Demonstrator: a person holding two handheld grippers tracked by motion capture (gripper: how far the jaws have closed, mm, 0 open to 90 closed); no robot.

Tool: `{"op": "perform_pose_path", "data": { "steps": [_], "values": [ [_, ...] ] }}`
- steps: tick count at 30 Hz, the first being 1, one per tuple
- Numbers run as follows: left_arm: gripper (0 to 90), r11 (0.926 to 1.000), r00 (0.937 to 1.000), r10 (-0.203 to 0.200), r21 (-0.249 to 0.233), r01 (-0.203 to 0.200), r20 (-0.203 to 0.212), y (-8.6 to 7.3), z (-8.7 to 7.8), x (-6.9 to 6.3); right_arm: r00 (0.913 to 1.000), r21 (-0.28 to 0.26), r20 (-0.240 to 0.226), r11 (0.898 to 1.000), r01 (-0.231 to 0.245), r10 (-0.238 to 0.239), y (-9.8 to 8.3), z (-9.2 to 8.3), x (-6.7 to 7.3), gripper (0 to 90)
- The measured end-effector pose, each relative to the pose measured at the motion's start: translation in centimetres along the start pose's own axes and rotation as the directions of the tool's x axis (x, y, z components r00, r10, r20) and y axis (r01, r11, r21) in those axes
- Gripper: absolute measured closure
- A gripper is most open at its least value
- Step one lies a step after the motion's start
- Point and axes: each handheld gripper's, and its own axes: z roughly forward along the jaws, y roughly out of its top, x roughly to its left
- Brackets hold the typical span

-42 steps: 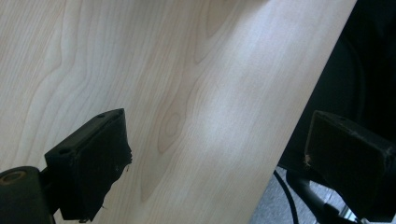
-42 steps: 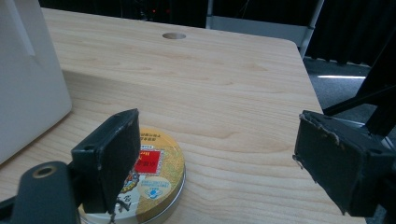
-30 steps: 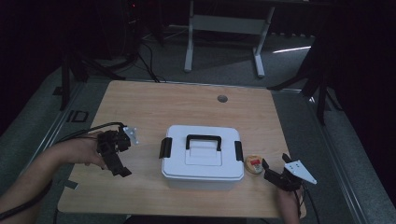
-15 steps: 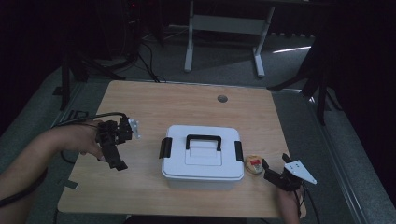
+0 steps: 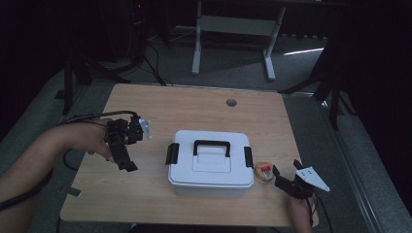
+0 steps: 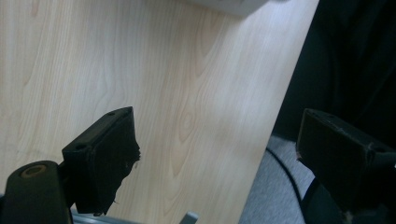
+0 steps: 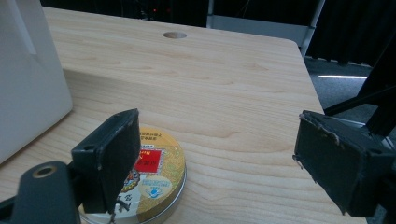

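Left of the white lidded box point(image 5: 210, 163) on the wooden table point(image 5: 194, 107), the left gripper point(image 5: 123, 154) hangs above the tabletop, jaws wide apart and empty. Right of the box, the right gripper point(image 5: 283, 180) gapes empty beside a small round tin point(image 5: 264, 171), its label too small to read.

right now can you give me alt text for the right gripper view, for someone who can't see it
A round gold tin with a red label lies flat on a light wooden table, partly behind the left jaw of the open right gripper. A white box stands at the left edge, and a round hole marks the far tabletop.
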Motion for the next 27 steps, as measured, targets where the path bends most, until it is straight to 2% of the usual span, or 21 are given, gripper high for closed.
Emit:
{"op": "perform_pose_path", "data": {
  "steps": [2, 3, 6, 11, 12, 15, 23, 27],
  "values": [
    [12.2, 0.9997, 1.0, 0.002, -0.025, -0.001, 0.007, 0.3, -0.2, 0.1, 1.0, 0.002, 0.0, 1.0, 0.0, 0.0, 0.0, 0.0, 0.0, 14.0],
    [12.3, 0.9992, 0.9999, 0.011, -0.039, -0.011, -0.006, 0.5, -0.3, 0.1, 1.0, 0.002, 0.0, 1.0, 0.001, -0.001, 0.0, 0.0, 0.0, 14.0],
    [13.4, 0.9973, 0.9998, 0.018, -0.071, -0.018, -0.008, 1.2, -0.3, 0.1, 1.0, 0.001, -0.001, 1.0, 0.002, -0.002, 0.0, 0.0, 0.0, 14.0],
    [13.4, 0.9969, 0.9995, 0.03, -0.074, -0.029, 0.005, 2.7, 0.0, 0.3, 1.0, 0.001, 0.0, 1.0, 0.002, -0.002, 0.0, 0.0, 0.0, 14.0],
    [13.4, 0.9962, 0.999, 0.043, -0.075, -0.044, -0.007, 3.0, 0.0, 0.4, 1.0, 0.001, -0.001, 1.0, 0.002, -0.002, 0.0, 0.0, 0.0, 14.0],
    [13.4, 0.995, 0.999, 0.044, -0.089, -0.044, -0.001, 3.8, 0.0, 0.5, 1.0, 0.0, -0.003, 1.0, 0.0, 0.0, 0.0, 0.0, 0.0, 14.0],
    [13.4, 0.9924, 0.9962, 0.087, -0.087, -0.087, -0.006, 6.3, 0.8, 0.6, 1.0, 0.001, -0.007, 1.0, 0.003, -0.003, 0.0, 0.0, 0.0, 14.0],
    [13.4, 0.9927, 0.9953, 0.097, -0.072, -0.096, 0.006, 7.3, 1.1, 0.7, 1.0, 0.001, -0.008, 1.0, 0.002, -0.002, 0.0, 0.0, 0.0, 14.0]
  ]
}}
